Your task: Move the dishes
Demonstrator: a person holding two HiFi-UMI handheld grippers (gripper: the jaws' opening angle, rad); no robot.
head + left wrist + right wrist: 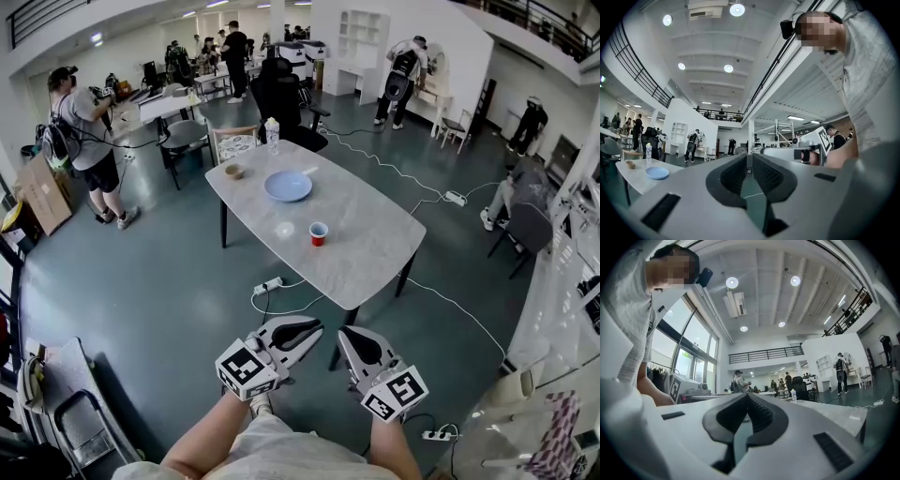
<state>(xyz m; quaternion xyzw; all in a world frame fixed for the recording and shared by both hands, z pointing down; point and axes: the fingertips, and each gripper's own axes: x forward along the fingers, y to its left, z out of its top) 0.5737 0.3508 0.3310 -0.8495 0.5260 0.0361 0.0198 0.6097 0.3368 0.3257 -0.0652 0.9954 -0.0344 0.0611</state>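
A pale blue plate [288,186] lies on the marble table [375,248], with a small brown bowl [233,172] to its left and a red cup [319,233] nearer me. In the left gripper view the plate [657,173] and bowl [631,164] show far off at the left. Both grippers hang close to my body, well short of the table's near end. My left gripper [317,328] [748,157] is shut and empty. So is my right gripper [343,332] [746,396], with the tabletop [834,414] off to its right.
A water bottle [272,136] stands at the table's far end by a wooden chair [232,142]. A power strip [267,285] and white cables lie on the floor between me and the table. Several people stand around the room. A metal frame [70,412] sits lower left.
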